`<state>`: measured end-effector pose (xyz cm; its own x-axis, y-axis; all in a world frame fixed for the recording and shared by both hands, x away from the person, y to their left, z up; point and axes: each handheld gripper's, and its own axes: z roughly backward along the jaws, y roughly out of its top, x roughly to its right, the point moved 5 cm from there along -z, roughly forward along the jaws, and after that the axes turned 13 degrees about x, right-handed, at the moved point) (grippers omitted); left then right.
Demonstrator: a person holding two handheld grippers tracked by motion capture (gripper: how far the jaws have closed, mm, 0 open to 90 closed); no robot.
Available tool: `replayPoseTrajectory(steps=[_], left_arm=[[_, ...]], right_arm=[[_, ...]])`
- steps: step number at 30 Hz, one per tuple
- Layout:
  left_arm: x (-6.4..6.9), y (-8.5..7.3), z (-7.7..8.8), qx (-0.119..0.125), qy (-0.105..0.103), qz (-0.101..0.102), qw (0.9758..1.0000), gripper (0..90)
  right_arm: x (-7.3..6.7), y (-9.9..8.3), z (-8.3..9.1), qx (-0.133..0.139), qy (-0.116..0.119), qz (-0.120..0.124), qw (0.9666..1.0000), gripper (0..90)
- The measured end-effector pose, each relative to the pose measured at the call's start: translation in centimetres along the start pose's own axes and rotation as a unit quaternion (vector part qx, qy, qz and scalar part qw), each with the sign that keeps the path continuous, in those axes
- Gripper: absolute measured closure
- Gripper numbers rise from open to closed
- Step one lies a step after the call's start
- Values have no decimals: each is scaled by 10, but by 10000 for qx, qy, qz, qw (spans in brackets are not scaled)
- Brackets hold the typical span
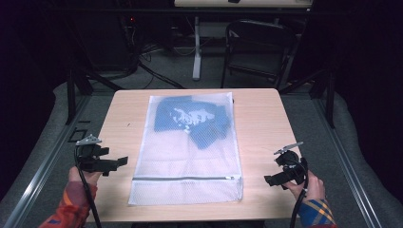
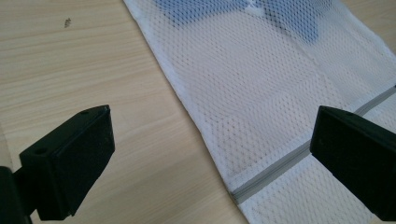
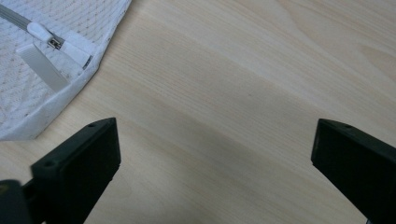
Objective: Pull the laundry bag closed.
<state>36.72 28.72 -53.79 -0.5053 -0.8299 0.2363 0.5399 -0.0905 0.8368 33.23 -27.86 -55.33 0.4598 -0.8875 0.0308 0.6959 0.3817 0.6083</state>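
Now flanking flat white mesh zip bag [image 1: 186, 152] of blue cloth [image 1: 190, 119] on pale wooden worktop [image 1: 261, 123]: left hand-held gripper [image 1: 122, 161], right hand-held gripper [image 1: 268, 180], jaws apart, empty, probably readying for zipper [image 3: 51, 41].

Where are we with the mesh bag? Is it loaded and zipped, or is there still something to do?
Done: blue clothing lies inside the white mesh bag, and the zipper looks closed, its pull at the bag's right edge. In hand: nothing; left gripper and right gripper are open beside the bag. Nothing visibly left.
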Motion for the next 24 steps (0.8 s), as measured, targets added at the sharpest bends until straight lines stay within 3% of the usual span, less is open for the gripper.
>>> replayPoseTrajectory(steps=[8, 14, 17, 22, 24], left_arm=[[17, 4, -12, -150, -202, -159, 9996, 0], [36, 10, -24, -204, -355, -337, 9986, 0], [50, 13, -33, -325, -547, -567, 9964, 0], [67, 16, -46, -378, -730, -761, 9937, 0], [73, 18, -50, -398, -780, -777, 9931, 0]], right_arm=[[-5, 3, 2, 138, 24, -1, 9999, 60], [-14, 6, 2, 203, 236, 35, 9995, 79], [-19, 7, 1, 199, 385, 45, 9991, 123], [-23, 10, 3, 238, 416, 103, 9988, 133], [-27, 12, 4, 330, 537, 63, 9980, 133]])
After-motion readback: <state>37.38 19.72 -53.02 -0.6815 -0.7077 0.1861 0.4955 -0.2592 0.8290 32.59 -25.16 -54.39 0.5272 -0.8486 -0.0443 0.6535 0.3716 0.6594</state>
